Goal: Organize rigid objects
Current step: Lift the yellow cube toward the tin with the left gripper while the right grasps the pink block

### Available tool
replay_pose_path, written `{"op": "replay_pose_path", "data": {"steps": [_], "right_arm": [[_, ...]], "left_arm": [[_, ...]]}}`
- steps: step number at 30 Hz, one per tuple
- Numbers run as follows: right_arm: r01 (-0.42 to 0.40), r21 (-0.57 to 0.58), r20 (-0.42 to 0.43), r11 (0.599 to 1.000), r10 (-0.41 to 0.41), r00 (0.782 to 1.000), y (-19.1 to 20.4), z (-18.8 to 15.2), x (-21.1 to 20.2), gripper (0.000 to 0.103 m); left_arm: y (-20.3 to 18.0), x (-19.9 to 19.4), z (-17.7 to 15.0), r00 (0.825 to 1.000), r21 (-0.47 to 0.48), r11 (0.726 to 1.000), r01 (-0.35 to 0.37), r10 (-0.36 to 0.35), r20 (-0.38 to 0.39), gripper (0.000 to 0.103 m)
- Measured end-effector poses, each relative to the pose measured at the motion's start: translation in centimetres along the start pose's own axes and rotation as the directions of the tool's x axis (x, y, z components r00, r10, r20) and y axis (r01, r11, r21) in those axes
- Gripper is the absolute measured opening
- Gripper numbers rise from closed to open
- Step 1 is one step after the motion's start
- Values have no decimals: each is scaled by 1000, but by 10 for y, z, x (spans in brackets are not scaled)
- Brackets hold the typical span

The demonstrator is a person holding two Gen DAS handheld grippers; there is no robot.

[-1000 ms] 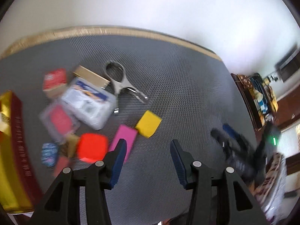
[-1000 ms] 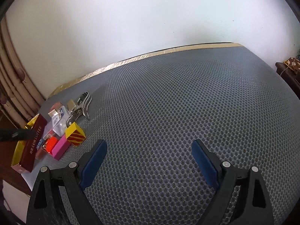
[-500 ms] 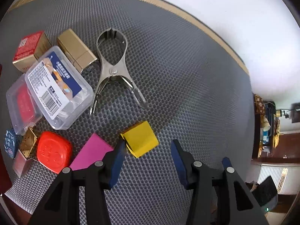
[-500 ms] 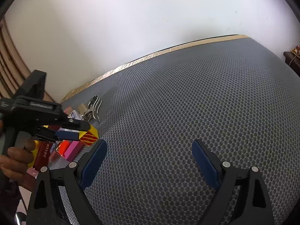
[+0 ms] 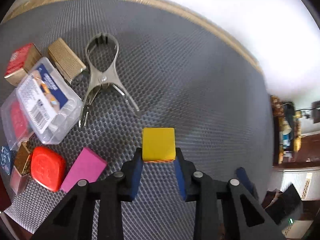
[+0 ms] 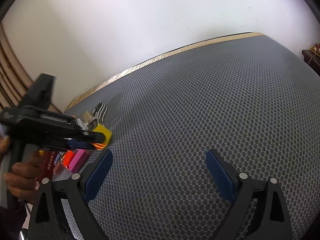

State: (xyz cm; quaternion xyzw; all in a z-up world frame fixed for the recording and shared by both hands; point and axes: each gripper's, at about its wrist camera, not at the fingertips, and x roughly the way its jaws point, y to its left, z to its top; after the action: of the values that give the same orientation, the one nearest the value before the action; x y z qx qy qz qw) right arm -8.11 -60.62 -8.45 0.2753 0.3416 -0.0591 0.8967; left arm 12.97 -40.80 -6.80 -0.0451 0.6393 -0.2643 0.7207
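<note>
A yellow block (image 5: 158, 144) with a red-striped edge sits between the blue pads of my left gripper (image 5: 158, 156), whose jaws are closing on it and press both its sides. The right wrist view shows the same grip from the side, the yellow block (image 6: 105, 135) at the tip of the left gripper (image 6: 99, 141), just over the grey mesh mat (image 6: 200, 110). My right gripper (image 6: 159, 156) hovers over bare mat to the right; its jaws are opening wide with nothing between them.
Left of the block lie a pink block (image 5: 84, 170), a red rounded case (image 5: 48, 168), a clear plastic box (image 5: 44, 102), a metal clamp (image 5: 103, 76), a gold box (image 5: 66, 62) and a red-topped box (image 5: 20, 62). A person's hand (image 6: 20, 172) holds the left gripper.
My left gripper dropped toward the mat over the yellow block and shut on it. The right gripper stayed over the same patch of mat.
</note>
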Motion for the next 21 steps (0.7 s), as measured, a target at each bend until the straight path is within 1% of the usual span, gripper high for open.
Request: {"op": "replay_pose_path", "data": {"steps": [2,4,5,7,8,10,11,12,13,14,16,17,18,20,21], "right_arm": [[4,6,-6,1000,-4,1000,-1,0,2,93],[12,9,-9,1000,-12,1000,-1,0,3,93],[17,8,-10,1000,-17,1000,0,1,4,93],[29,-2,-16,1000,-29,999,3,1,6,93],[38,-7,-19,999,-38,999,5,1,8,93],[69,-30,-20,997,-69,997,12,0,10,93],[80,-47,-17,996,-81,997,16,0,10,93],[89,-89,-12,992,-90,996,25,-2,10,93],[80,-116,-13,990,-82,997,33,-3,10,93],[50,-136,-20,989,-54,998,43,-5,9,93],[-59,-168,-61,984,49,997,71,-10,15,93],[-111,-209,-99,972,92,991,93,-13,21,93],[-137,-253,-121,958,110,987,111,-16,28,93],[-149,-346,-142,926,106,984,141,-20,41,95],[-157,-415,-157,896,99,983,160,-23,52,96]], "left_arm": [[1,-22,-11,998,18,1000,18,-19,56,30],[8,-48,-25,993,18,999,34,-36,111,30],[17,-61,-34,990,15,999,31,-32,134,30],[31,-79,-46,987,5,1000,25,-25,161,30],[42,-90,-53,985,-11,999,35,-33,171,30],[58,-105,-66,981,-28,999,36,-30,192,30],[69,-114,-74,978,-37,999,26,-18,206,30],[74,-119,-79,977,-44,999,19,-10,214,30],[79,-121,-84,976,-48,999,13,-2,217,30],[91,-127,-92,976,-52,999,4,7,217,30],[102,-129,-105,977,-56,998,-8,20,211,30],[107,-128,-110,979,-57,998,-13,24,201,30],[114,-127,-116,981,-62,998,-13,24,192,30],[130,-126,-124,985,-72,997,-2,14,174,30],[134,-124,-127,986,-74,997,4,9,165,30]]}}
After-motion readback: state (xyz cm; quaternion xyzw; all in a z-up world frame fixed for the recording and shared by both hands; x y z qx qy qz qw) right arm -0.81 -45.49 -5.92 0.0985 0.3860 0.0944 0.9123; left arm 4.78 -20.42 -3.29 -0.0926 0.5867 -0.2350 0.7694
